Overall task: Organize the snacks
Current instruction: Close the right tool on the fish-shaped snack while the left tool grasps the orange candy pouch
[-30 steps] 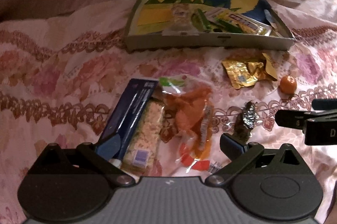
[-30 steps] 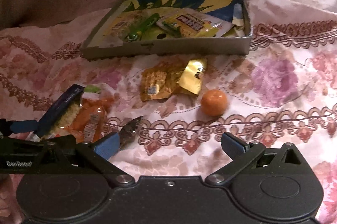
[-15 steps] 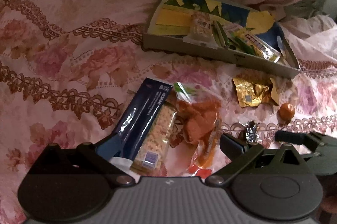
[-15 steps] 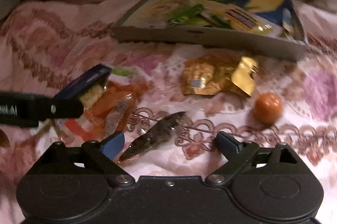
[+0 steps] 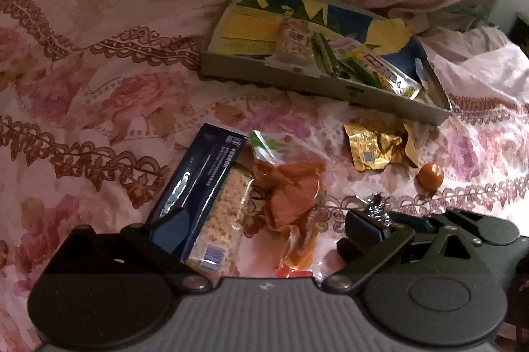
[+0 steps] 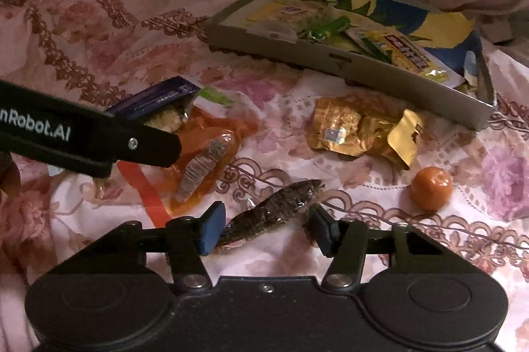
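Right gripper (image 6: 264, 228) just narrowed around dark foil snack (image 6: 274, 213) near orange (image 6: 430, 188), pads not visibly pinching; grasp imminent, tray (image 6: 347, 67) next.

Before you: floral bedspread (image 6: 99, 31), soft matt cloth; gold packet (image 6: 347, 127), crinkled shiny foil; dark snack wrapper (image 6: 274, 213), glossy clear plastic; orange pouch (image 6: 211, 140), glossy film; tray (image 6: 380, 74), matt grey card; your fingers (image 6: 211, 229), matt blue pads.

Dark snack packet (image 6: 274, 214) between closing right tool (image 6: 266, 229) pads (image 6: 211, 228).
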Demonstrator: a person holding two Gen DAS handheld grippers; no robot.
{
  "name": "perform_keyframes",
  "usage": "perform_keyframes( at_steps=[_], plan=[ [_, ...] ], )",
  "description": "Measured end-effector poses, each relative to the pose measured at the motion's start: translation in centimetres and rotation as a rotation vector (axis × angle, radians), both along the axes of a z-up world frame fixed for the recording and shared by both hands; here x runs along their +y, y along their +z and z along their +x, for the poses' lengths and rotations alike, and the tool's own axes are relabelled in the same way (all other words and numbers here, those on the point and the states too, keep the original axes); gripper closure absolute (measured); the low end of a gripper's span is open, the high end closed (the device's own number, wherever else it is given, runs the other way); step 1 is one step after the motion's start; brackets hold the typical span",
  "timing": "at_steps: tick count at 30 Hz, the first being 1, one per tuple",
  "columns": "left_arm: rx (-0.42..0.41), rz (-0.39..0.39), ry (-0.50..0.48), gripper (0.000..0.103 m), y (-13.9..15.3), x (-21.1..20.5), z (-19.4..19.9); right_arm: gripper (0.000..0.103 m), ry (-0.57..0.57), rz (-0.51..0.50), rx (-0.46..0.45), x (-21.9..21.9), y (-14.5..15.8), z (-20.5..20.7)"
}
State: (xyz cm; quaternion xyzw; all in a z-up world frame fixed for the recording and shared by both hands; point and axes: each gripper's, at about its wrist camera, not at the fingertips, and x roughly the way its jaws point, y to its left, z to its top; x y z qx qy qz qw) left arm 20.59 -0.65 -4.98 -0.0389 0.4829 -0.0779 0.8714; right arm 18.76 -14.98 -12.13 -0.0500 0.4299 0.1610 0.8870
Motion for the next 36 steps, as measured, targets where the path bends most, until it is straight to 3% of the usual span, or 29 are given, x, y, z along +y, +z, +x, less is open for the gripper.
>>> perform_keyframes(
  at_steps=[8, 13, 17, 23, 26, 31, 34, 36],
  plan=[
    [0.002, 0.040, -0.038, 0.001, -0.3, -0.4, 0.2, 0.045, -0.046, -0.064, 0.065, -3.0, 0.8, -0.6],
    [-0.013, 0.072, -0.101, 0.001, -0.7, -1.6, 0.3, 0.045, 0.031, -0.093, 0.100, -3.5, 0.9, 0.5],
    [-0.029, 0.117, -0.166, 0.002, -1.1, -3.0, -0.1, 0.045, 0.120, -0.173, 0.040, -3.3, 1.0, 0.8],
    [-0.053, 0.212, -0.218, 0.003, -2.0, -4.6, 0.2, 0.046, 0.051, -0.097, 0.047, -4.2, 0.3, 3.1],
    [-0.057, 0.193, -0.241, 0.007, -2.1, -4.9, 0.2, 0.045, 0.043, -0.057, 0.058, -4.3, 0.5, 3.4],
    [-0.060, 0.091, -0.250, 0.018, -1.6, -4.2, 0.0, 0.045, 0.009, 0.004, 0.079, -4.7, 0.6, 3.6],
    [-0.052, 0.036, -0.250, 0.019, -1.5, -3.9, 0.3, 0.043, -0.035, 0.049, 0.114, -5.2, 0.6, 4.0],
    [-0.045, 0.044, -0.252, 0.020, -1.9, -3.9, 0.6, 0.042, -0.075, 0.068, 0.152, -5.6, 0.4, 4.1]
  ],
)
